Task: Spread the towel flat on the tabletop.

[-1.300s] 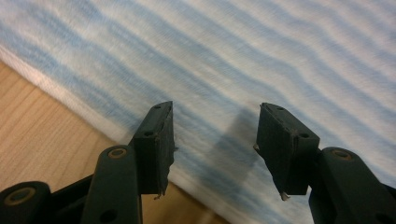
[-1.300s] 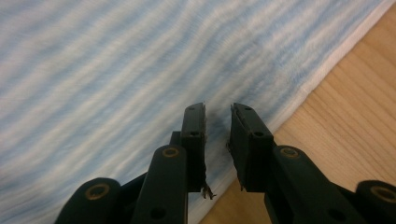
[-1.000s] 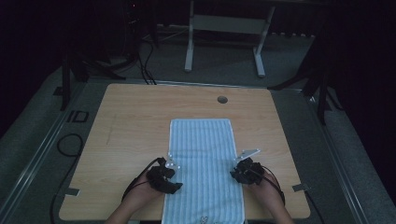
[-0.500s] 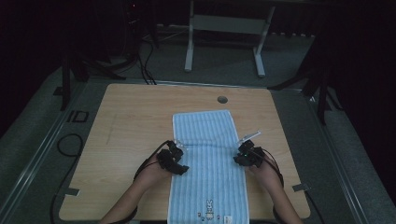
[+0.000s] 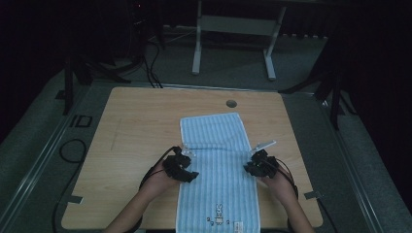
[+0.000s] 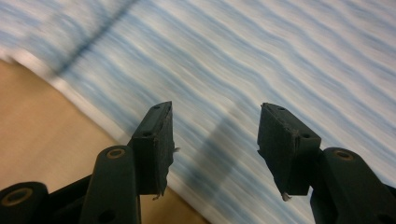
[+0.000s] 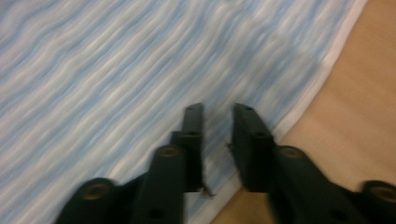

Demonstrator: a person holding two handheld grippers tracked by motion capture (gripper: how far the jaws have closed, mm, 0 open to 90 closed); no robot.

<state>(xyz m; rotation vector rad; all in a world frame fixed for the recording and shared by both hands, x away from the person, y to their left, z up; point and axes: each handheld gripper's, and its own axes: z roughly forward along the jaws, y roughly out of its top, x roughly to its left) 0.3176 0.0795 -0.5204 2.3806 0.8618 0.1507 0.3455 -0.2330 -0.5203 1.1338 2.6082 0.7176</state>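
While the left gripper (image 5: 187,154) hovers over the left edge of the striped blue towel (image 5: 217,145), its jaws stand apart with nothing between them. Spread flat mid-table (image 5: 136,126), the towel reaches right, where the right gripper (image 5: 252,162) has just been narrowing, seemingly empty.

High view looks down from above; both gripper views sit close over the shared towel (image 5: 218,160).
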